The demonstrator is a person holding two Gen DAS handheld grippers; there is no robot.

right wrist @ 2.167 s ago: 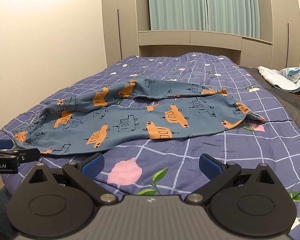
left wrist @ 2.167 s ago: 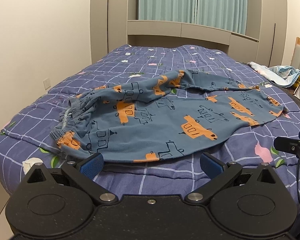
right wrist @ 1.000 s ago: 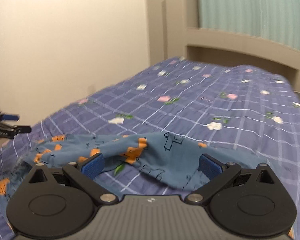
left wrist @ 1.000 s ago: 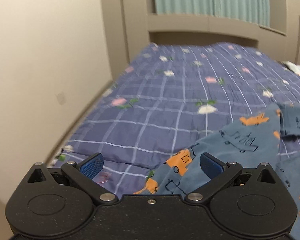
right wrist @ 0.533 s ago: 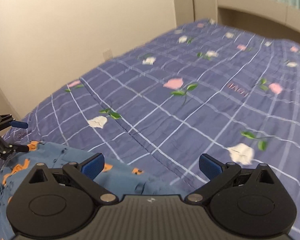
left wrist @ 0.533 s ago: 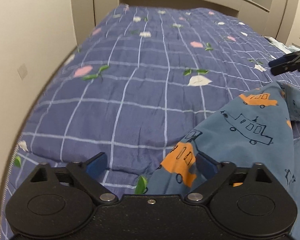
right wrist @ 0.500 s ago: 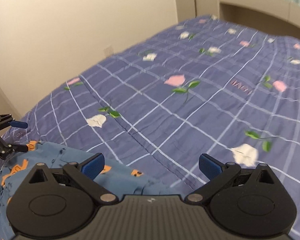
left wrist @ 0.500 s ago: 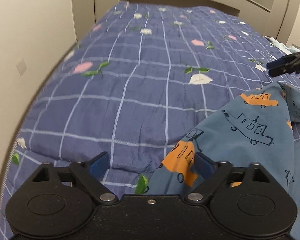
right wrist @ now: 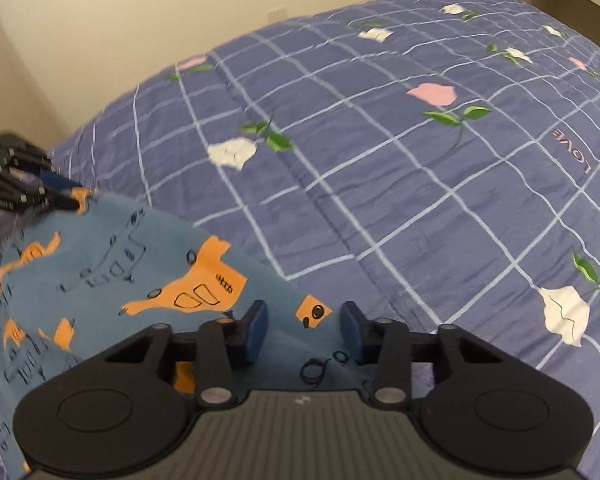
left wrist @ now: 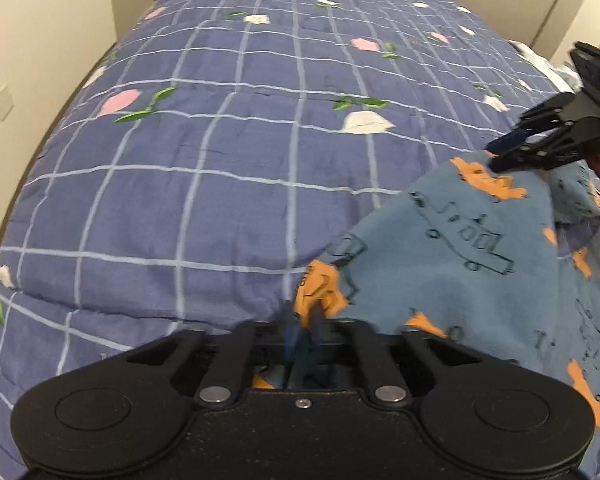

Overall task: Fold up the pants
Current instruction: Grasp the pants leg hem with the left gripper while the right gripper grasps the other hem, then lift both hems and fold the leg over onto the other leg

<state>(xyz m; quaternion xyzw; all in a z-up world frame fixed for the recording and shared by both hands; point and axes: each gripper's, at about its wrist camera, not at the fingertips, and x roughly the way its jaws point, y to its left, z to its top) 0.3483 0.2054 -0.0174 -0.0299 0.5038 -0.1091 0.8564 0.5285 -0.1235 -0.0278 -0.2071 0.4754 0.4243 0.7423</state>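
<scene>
The blue pants [left wrist: 472, 256] with orange and outlined truck prints lie on the bed at the right of the left wrist view and at the lower left of the right wrist view [right wrist: 112, 264]. My left gripper [left wrist: 302, 330] is shut on the pants' near edge. It also shows in the right wrist view [right wrist: 74, 200] at the fabric's far-left corner. My right gripper [right wrist: 304, 332] is half closed, its blue pads on either side of the pants' edge with a gap between them. It shows in the left wrist view [left wrist: 496, 152] at the fabric's far corner.
The bed's purple checked quilt [left wrist: 220, 152] with flower prints spreads ahead in both views [right wrist: 400, 160]. A cream wall [right wrist: 120, 32] with a socket runs along the bed's left side. Bundled light cloth [left wrist: 540, 56] lies at the far right edge.
My left gripper has shut on the pants' edge. My right gripper's pads have come closer together around the other corner. Both grippers sit lower over the fabric.
</scene>
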